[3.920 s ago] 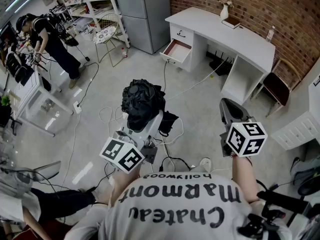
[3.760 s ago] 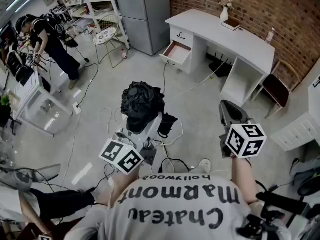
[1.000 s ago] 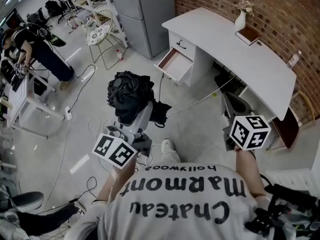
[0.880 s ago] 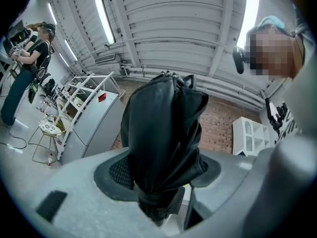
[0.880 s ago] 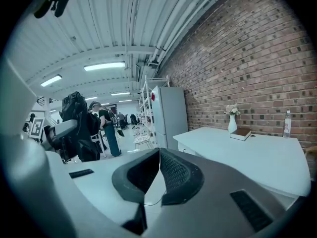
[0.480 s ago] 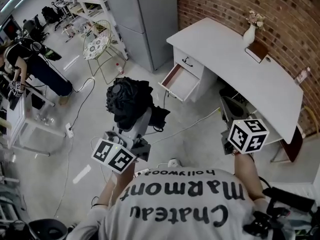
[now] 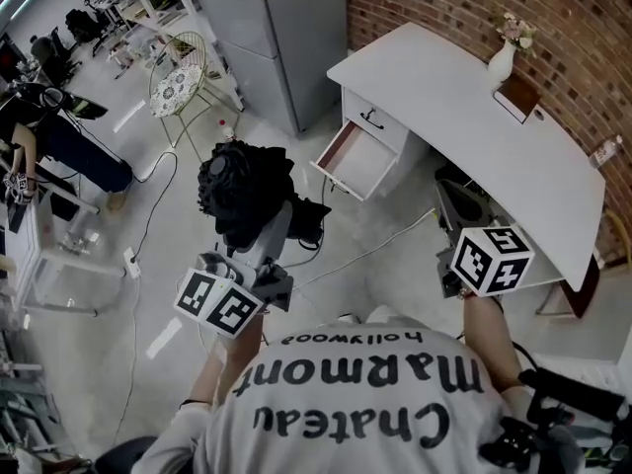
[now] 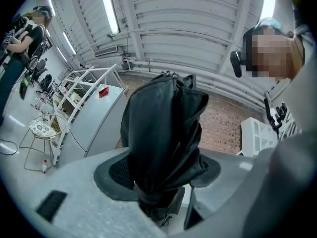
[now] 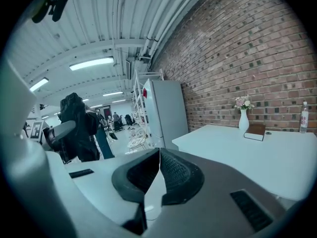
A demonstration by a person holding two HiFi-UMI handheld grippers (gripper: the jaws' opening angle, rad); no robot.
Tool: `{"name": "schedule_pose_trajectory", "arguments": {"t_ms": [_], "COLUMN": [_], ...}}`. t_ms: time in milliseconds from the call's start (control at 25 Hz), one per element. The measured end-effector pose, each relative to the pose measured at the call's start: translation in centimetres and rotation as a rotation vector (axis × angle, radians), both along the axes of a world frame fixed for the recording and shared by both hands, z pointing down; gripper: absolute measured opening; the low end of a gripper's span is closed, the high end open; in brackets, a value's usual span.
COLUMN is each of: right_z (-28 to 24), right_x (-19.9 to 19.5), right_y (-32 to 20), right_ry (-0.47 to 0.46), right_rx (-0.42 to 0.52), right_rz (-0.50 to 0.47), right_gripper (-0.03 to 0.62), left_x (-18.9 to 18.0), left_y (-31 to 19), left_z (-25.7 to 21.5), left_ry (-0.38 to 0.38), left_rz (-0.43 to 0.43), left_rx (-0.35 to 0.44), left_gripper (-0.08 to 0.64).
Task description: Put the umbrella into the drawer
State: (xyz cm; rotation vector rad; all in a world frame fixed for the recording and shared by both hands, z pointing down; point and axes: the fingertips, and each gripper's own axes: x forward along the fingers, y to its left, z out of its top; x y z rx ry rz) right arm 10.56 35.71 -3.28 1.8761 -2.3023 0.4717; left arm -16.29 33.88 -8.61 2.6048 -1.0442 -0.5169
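A black folded umbrella [image 7: 243,188] stands up from my left gripper [image 7: 265,233], which is shut on its lower end. In the left gripper view the umbrella [image 8: 166,133] fills the middle, pinched between the pads of the left gripper [image 8: 163,185]. The white desk [image 7: 464,117] stands against the brick wall, and its open drawer [image 7: 355,161] juts out ahead and to the right of the umbrella. My right gripper [image 7: 456,203] hovers in front of the desk with nothing in it. In the right gripper view the pads of the right gripper [image 9: 158,157] meet at their tips.
A grey fridge [image 7: 286,38] stands left of the desk, with a wire chair [image 7: 183,67] beyond it. Cables [image 7: 380,250] and a black bag [image 7: 314,217] lie on the floor near the drawer. A vase [image 7: 504,57] and book [image 7: 520,95] sit on the desk. A person [image 7: 49,141] works far left.
The person has walked toward the desk, so the desk and open drawer look nearer. Both grippers travelled along, the left still holding the umbrella upright.
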Motion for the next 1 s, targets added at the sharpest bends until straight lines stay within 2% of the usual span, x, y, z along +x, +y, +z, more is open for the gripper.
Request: {"name": "schedule_pose_trajectory", "arguments": {"t_ms": [200,360,680,1000], "right_z": [1.7,2.3,2.7,2.1], "right_x": [-0.3,-0.2,0.9,2.6], "right_y": [-2.7,-6.7,-19.0,-30.6], "right_ry": [0.004,-0.002,-0.015,-0.057], "right_rx": [-0.041,-0.039,-0.033,-0.004], "right_rz": [-0.023,-0.052,-0.146,-0.255], "right_gripper": [0.014,0.014,0.014,0.014], "left_x": [0.3,1.2,5.0,7.7], "left_y": [-2.2,-4.6,-12.8,-22.9], "left_z": [1.9,2.7,4.1,5.2], "left_ry": [0.005,0.010,-0.038,-0.058], "left_rz": [0.000,-0.005,-0.042,-0.124], "left_rx": [-0.037,-0.039,-0.054,-0.087], "left_gripper": [0.264,0.264,0.264,0.264]}}
